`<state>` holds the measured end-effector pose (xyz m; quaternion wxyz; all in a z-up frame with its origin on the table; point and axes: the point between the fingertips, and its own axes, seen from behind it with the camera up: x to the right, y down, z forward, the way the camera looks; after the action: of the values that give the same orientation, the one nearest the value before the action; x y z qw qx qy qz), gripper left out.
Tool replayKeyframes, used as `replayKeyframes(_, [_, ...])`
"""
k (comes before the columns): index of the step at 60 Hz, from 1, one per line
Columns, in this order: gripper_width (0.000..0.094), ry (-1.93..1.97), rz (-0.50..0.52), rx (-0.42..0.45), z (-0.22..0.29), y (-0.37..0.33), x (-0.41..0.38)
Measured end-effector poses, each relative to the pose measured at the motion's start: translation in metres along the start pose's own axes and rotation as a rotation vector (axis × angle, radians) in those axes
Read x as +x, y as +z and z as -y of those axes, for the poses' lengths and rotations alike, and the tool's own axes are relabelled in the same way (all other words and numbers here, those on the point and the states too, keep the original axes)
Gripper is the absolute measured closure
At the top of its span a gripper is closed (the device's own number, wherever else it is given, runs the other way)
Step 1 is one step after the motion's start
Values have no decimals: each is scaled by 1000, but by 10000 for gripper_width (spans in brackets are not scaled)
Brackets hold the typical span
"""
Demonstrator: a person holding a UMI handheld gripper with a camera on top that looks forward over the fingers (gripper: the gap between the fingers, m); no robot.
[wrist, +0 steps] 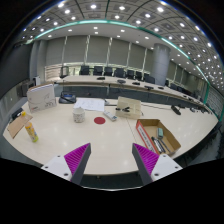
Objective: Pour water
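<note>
Conference table (110, 140), open tongs (111, 161) above, empty.

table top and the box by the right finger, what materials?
Table: looks like pale laminate or veneer, smooth, with a soft sheen from the ceiling lights. Box: likely unfinished wood, tan and matte, open-topped; too small to be sure. The tool is open and holds nothing.

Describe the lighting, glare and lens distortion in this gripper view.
Gripper view: rows of ceiling lights light the room evenly; the pale table shows soft sheen, no harsh shadows. Fisheye bending curves the table edge and the window wall. Small things like the red disc are too tiny to read. The gripper is open, with nothing between its fingers.
</note>
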<state>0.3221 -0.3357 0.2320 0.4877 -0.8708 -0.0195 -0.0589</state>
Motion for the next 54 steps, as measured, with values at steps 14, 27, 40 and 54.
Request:
replayKeyframes(14, [79, -24, 96, -24, -27, 3, -76])
replayKeyframes(27, [79, -51, 216, -53, -61, 8, -199])
replayKeyframes(40, [77, -65, 290, -15, -76, 34, -341])
replayKeyframes(54, [77, -57, 323, 90, -49, 86, -467])
